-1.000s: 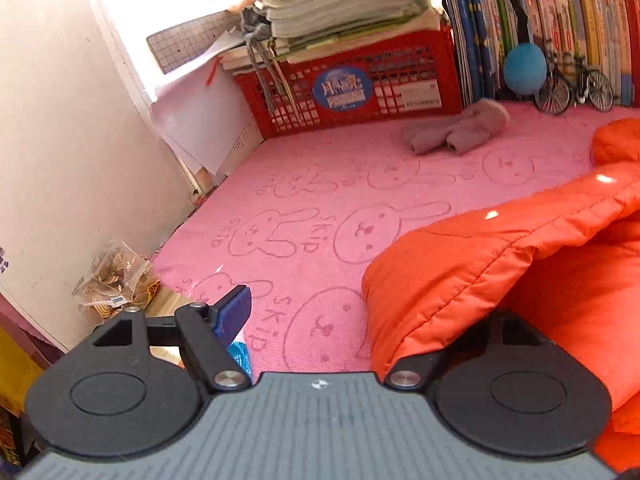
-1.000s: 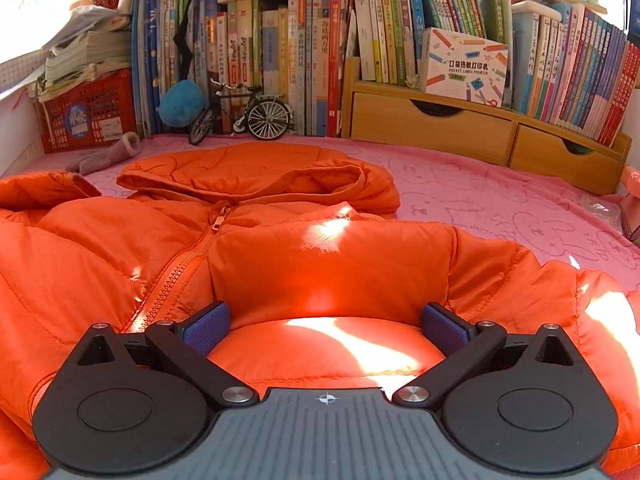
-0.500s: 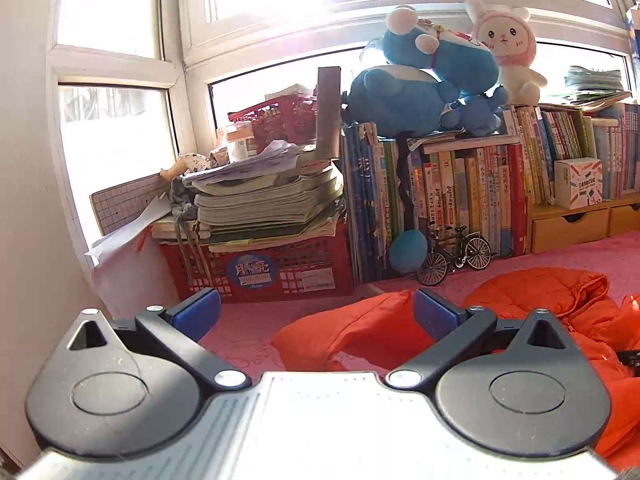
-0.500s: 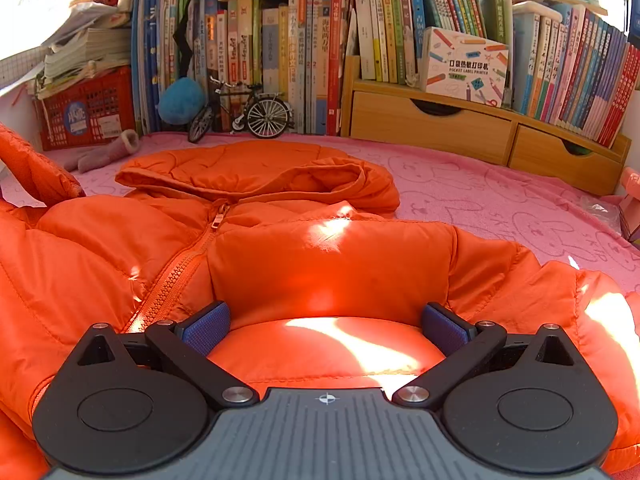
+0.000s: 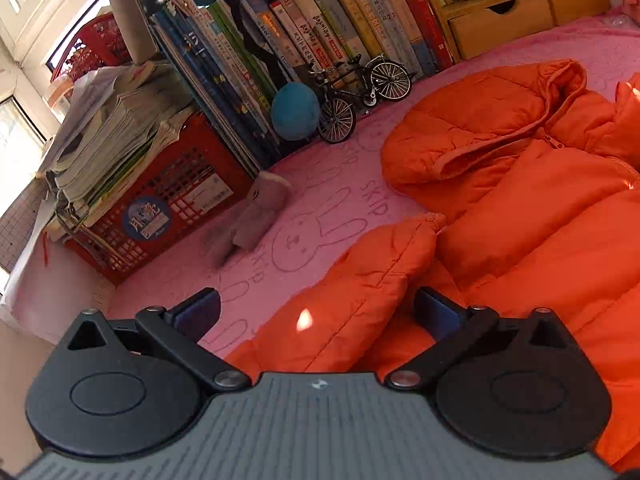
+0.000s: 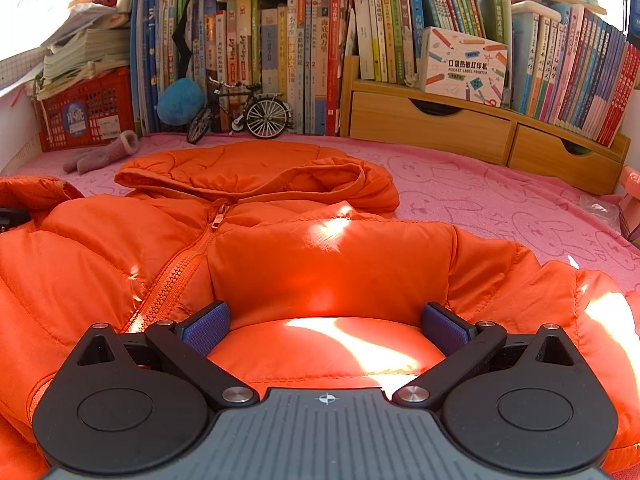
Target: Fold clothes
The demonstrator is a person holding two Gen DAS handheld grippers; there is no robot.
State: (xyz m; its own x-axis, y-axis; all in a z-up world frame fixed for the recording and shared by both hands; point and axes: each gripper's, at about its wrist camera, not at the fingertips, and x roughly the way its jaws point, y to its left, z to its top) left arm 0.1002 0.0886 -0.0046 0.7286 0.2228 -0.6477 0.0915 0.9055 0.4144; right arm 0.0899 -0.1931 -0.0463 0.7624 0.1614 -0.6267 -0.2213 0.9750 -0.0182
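Orange puffer jacket (image 6: 320, 264) lies front-up on pink mat (image 6: 500, 200), zip done up, hood (image 6: 256, 176) flat toward the books (image 6: 280, 60). Right side: panel appears already folded in over the chest, edge sitting just right of the zip. Right gripper (image 6: 326, 324) hovers low over that panel, jaws spread wide, nothing pinched; contact w/ fabric cannot be told. Left side: sleeve (image 5: 360, 288) is bunched, cuff pointing toward the hood, partly lying on the mat, not yet laid across the body. Left gripper (image 5: 316, 312) straddles the sleeve, jaws spread, fabric between them but not clamped. Grey sock (image 5: 256, 216) sits near red basket (image 5: 160, 208), well apart from jacket, untouched.

Assessment: approx. early-to-mid stage. Done: one side fold, by appearance. Left: left sleeve/side in, hood down, bottom-to-top fold. Risk: puffy fill may spring folds open.
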